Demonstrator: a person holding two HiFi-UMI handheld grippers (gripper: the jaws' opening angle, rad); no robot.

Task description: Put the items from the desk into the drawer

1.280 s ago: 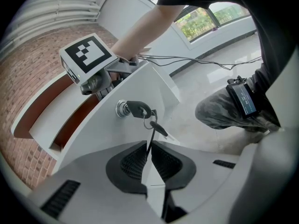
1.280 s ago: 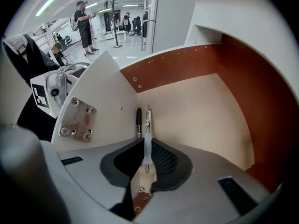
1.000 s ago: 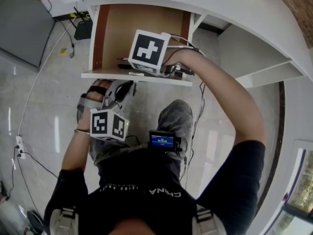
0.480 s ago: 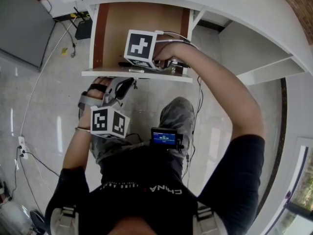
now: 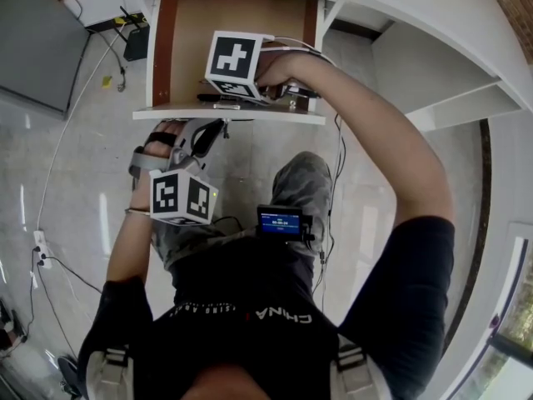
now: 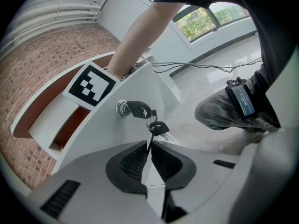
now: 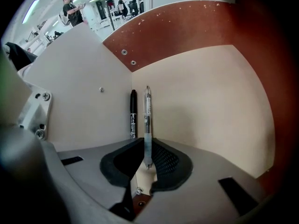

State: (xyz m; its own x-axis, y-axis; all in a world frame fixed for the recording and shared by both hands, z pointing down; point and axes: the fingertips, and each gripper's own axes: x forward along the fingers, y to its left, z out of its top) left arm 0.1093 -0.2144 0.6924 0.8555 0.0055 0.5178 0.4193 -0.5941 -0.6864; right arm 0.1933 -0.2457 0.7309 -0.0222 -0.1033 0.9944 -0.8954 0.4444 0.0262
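The drawer stands pulled out, with a wooden floor and a white front. My right gripper points down into it, shut on the bluish grip of a clear pen; its marker cube hides the jaws in the head view. A black marker lies on the drawer floor along the white side wall, just left of the pen. My left gripper sits under the drawer front, shut on a key that hangs from the lock.
The white desk top and a side shelf run to the right of the drawer. A grey panel, a black box and cables lie on the tiled floor at left. The person's knee is below the drawer.
My right gripper has sunk deeper into the drawer and shifted a little left in the head view. The left gripper has stayed at the drawer front.
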